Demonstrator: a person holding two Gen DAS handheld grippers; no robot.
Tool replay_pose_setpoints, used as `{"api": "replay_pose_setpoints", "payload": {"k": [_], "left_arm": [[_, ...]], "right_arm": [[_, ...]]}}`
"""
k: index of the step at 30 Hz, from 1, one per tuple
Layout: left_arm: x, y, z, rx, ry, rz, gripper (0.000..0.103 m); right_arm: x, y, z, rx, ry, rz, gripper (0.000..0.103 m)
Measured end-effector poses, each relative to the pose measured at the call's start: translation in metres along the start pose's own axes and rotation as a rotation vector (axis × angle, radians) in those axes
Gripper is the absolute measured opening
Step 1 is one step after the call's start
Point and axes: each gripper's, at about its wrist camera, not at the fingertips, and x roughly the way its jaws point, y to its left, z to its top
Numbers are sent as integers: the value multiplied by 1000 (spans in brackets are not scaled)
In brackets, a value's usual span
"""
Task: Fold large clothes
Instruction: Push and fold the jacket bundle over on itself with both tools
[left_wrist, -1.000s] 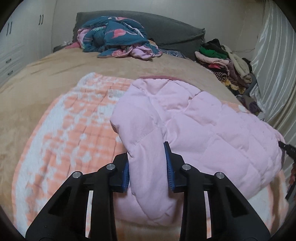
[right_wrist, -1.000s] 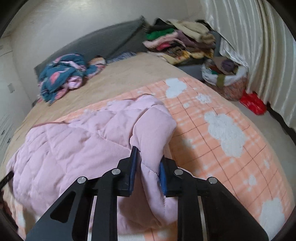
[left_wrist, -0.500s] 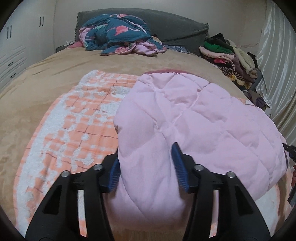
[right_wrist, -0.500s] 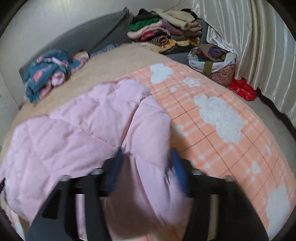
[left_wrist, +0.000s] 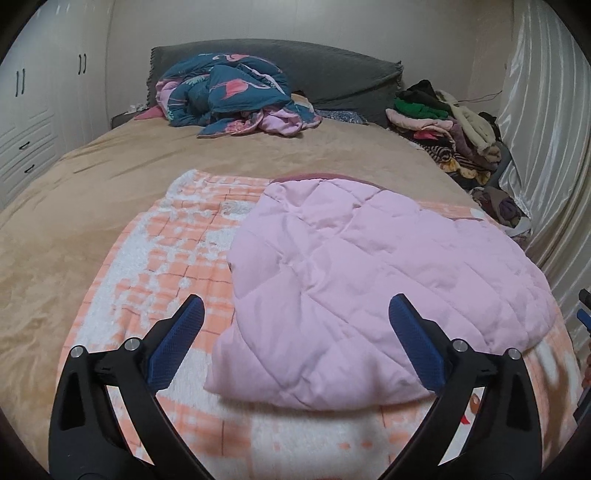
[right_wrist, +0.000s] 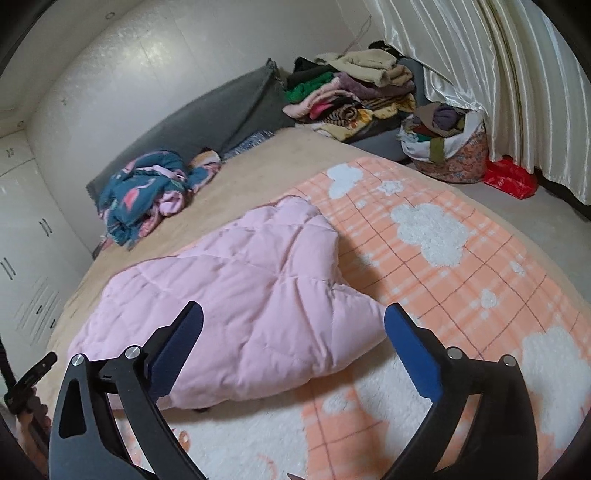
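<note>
Left view: my left gripper (left_wrist: 295, 334) opening wide, jaws touching nothing; pink jacket (left_wrist: 369, 295) lying folded on checked blanket (left_wrist: 155, 266), so fold is resting by itself.

Right view: my right gripper (right_wrist: 293, 332) also opening, nothing between; jacket (right_wrist: 240, 295) lying just ahead.

No readable text anywhere.

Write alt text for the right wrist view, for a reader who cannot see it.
A folded pink quilted garment lies on an orange checked blanket on a bed, and the right gripper, jaws opening wide, touches nothing. Behind are a crumpled blue floral garment and a clothes pile.
</note>
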Motion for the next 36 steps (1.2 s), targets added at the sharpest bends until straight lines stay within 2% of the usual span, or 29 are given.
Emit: {"api": "replay_pose_setpoints", "payload": {"k": [5, 9, 17, 27, 36], "left_arm": [[-11, -6, -8, 14, 4, 1, 94], [-14, -7, -17, -13, 22, -6, 94], [-13, -19, -45, -54, 65, -13, 94], [15, -24, -77, -183, 184, -99, 94], [36, -8, -80, -330, 198, -174, 94]], "right_arm": [[-24, 13, -6, -38, -22, 27, 99], [-36, 21, -14, -60, -27, 27, 99], [-39, 16, -29, -11, -2, -9, 99], [-6, 1, -50, 81, 93, -17, 99], [41, -17, -54, 218, 152, -19, 99]]}}
